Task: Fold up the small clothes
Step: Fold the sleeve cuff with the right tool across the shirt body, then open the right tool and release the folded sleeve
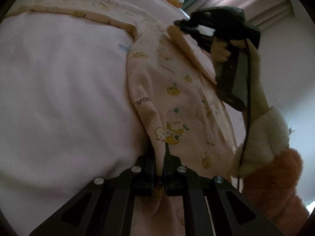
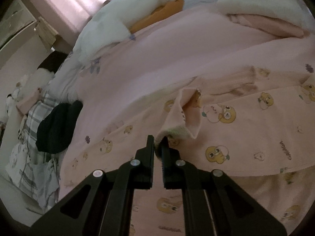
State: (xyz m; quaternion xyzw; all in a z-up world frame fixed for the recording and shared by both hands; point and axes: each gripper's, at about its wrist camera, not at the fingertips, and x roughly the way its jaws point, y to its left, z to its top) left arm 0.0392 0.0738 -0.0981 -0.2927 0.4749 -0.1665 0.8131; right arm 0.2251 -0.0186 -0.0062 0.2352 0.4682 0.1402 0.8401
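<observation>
Around: a white plush toy (image 2: 122, 19) with an orange part is lying at 11 o'clock on the bed (image 2: 157, 55); a dark cloth (image 2: 57, 127) is sitting at 9 o'clock beside plaid bedding (image 2: 37, 118).
Garment: the pink printed garment (image 2: 246, 129) is spreading across the bed from centre to 3 o'clock.
Left tongs (image 1: 159, 147): nearly closed, pinching a garment edge.
Right tongs (image 2: 158, 140): nearly closed, gripping a folded cuff (image 2: 177, 131).
Room: bare pink sheet is opening toward 12 o'clock.
Writing: "GAGAGA" is showing at 4 o'clock.
</observation>
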